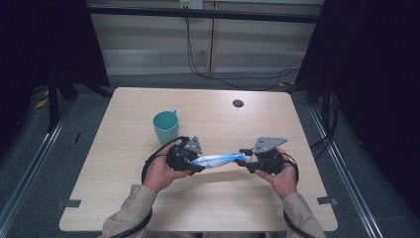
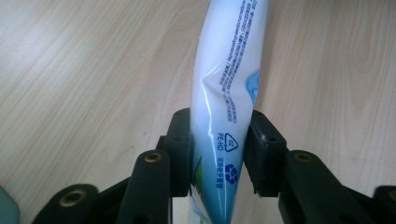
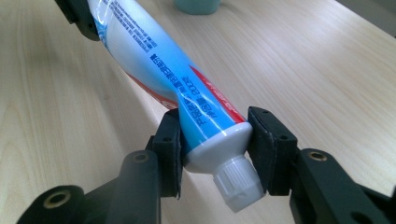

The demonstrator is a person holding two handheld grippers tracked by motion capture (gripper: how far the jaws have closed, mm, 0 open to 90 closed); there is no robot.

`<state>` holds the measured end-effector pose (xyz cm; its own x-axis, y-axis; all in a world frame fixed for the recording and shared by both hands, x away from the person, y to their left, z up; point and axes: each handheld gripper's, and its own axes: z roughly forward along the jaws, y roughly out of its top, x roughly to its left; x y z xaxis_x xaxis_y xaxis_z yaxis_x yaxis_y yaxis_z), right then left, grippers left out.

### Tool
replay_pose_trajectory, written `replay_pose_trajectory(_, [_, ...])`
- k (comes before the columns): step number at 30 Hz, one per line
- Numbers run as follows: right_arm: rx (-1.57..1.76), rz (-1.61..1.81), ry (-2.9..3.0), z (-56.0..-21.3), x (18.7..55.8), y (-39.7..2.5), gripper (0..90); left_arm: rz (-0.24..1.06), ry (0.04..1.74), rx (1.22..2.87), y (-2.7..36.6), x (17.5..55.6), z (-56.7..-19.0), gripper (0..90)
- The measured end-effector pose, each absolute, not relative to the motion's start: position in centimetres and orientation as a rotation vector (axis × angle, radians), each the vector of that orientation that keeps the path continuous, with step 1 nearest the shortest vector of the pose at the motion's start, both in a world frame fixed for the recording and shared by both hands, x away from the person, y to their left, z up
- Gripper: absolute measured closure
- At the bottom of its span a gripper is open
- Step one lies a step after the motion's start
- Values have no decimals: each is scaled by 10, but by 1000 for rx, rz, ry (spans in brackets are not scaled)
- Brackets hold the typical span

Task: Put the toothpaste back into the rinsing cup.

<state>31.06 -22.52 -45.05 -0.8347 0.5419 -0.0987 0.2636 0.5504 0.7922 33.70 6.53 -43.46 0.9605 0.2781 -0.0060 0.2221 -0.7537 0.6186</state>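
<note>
A blue and white toothpaste tube (image 1: 217, 159) is held level above the table between both grippers. My left gripper (image 1: 196, 166) is shut on its flat tail end, where the tube (image 2: 223, 116) is creased between the black pads. My right gripper (image 1: 244, 157) is shut on the shoulder of the tube (image 3: 187, 88), just behind the white ribbed cap (image 3: 238, 181), which points toward the camera. In the right gripper view the other gripper's jaws grip the tube's far end at top left.
A teal mug (image 1: 166, 126) stands on the wooden table (image 1: 124, 114) behind the left gripper. A small dark round disc (image 1: 237, 103) lies toward the far edge. Cables trail on the floor beyond the table.
</note>
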Motion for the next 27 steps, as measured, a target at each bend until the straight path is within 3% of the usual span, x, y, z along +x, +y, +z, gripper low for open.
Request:
replay_pose_trajectory(9, [574, 1195, 2491, -442, 313, -229, 536, 134, 331, 2443, 67, 331, -422, 724])
replay_pose_trajectory(15, [545, 1122, 2490, -442, 313, -223, 366, 125, 317, 2442, 63, 330, -421, 771])
replay_pose_trajectory(20, [501, 1074, 2471, -435, 316, -216, 283, 126, 299, 2482, 59, 330, -420, 777])
replay_pose_trajectory(25, [357, 958, 2557, -434, 318, -199, 284, 124, 277, 2466, 55, 328, -418, 777])
replay_pose_trajectory(27, [280, 886, 2590, -435, 317, -186, 344, 134, 259, 2463, 52, 327, -415, 777])
